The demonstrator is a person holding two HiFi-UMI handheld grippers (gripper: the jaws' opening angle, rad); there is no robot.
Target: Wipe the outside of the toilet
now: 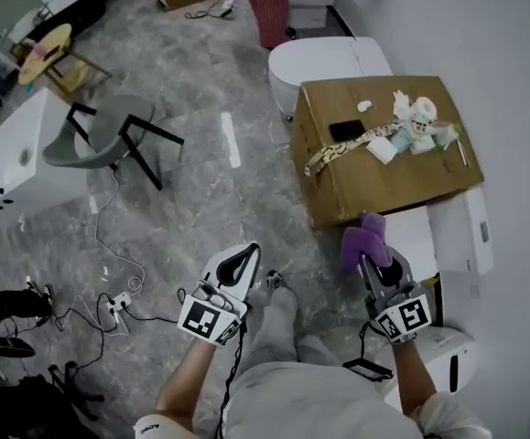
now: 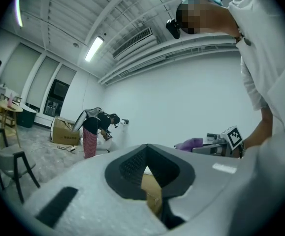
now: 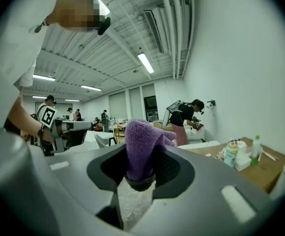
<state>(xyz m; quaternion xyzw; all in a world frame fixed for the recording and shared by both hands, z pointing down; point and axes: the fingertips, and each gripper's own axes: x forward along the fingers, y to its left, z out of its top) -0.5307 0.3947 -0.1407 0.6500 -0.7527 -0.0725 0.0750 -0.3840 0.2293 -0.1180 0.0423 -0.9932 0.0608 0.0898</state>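
Note:
A white toilet stands at the right, its far part covered by a cardboard box. My right gripper is just in front of the box, beside the toilet's white top, and is shut on a purple cloth. In the right gripper view the purple cloth stands bunched up out of the right gripper. My left gripper hangs over the grey floor to the left, apart from the toilet. In the left gripper view the left gripper has its jaw tips together with nothing between them.
On the box lie a black phone, a patterned strip, paper rolls and a bottle. A second white toilet stands beyond it, with a person bent over behind. A grey chair, a white unit and floor cables are at the left.

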